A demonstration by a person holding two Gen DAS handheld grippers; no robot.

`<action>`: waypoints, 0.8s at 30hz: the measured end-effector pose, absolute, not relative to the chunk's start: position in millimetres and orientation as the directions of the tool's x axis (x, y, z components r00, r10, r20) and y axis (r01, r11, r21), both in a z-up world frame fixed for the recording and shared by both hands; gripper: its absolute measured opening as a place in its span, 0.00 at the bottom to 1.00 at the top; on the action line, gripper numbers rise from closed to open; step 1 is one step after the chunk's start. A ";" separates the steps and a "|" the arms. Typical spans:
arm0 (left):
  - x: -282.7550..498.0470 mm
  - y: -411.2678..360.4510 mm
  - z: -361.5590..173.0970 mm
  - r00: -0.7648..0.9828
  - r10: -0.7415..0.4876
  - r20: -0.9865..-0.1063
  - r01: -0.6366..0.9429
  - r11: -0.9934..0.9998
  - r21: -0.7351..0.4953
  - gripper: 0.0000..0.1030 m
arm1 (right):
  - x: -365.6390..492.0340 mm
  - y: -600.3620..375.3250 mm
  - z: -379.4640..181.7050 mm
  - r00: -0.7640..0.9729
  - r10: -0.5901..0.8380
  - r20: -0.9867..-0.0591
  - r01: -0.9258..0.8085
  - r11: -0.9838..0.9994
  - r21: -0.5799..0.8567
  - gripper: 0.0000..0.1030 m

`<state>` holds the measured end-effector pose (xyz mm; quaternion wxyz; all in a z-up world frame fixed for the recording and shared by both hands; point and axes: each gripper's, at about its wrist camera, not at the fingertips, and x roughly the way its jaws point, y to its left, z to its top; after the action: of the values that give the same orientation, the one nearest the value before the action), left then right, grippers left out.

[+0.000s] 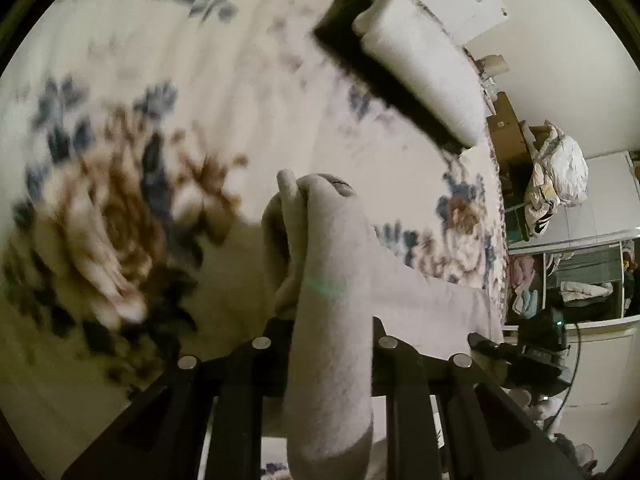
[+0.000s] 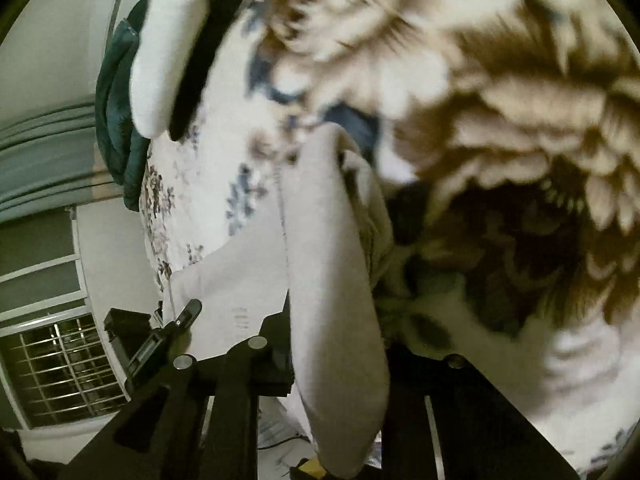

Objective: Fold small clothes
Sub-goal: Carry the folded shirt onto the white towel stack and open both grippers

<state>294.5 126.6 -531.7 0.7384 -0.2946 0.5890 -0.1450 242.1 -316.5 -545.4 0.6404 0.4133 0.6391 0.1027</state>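
Note:
A small pale grey-pink garment (image 1: 332,280) is pinched between the fingers of my left gripper (image 1: 316,216), and its cloth runs down between the jaws and off to the right over the bed. My right gripper (image 2: 340,184) is shut on another edge of the same garment (image 2: 332,280), which drapes back over the jaws. Both views are blurred. A folded stack of white cloth (image 1: 424,64) on a dark piece (image 1: 376,72) lies farther up the bed; it also shows in the right wrist view (image 2: 168,52).
The floral bedspread (image 1: 132,208) with brown and blue flowers fills both views (image 2: 500,100). A dark green blanket (image 2: 116,120) lies at the bed's edge. Boxes and a bundle of clothes (image 1: 556,172) stand beside the bed, with a barred window (image 2: 60,368) nearby.

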 end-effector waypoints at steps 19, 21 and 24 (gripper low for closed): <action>588.2 120.0 -397.7 0.480 -0.479 -0.735 0.043 0.850 -0.525 0.16 | 539.7 -284.7 -387.4 0.394 0.580 -0.713 0.221 0.693 0.686 0.16; 615.4 112.9 -410.8 0.475 -0.465 -0.747 0.048 0.862 -0.505 0.16 | 574.0 -289.0 -396.9 0.393 0.569 -0.722 0.229 0.700 0.677 0.16; 647.4 98.9 -437.0 0.447 -0.434 -0.782 0.052 0.886 -0.461 0.17 | 612.6 -294.7 -414.3 0.382 0.543 -0.748 0.237 0.725 0.647 0.16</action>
<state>647.4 98.9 -437.0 0.8294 -0.1890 0.5050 -0.1464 612.6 -294.7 -414.3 0.7508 0.3565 0.5467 0.1020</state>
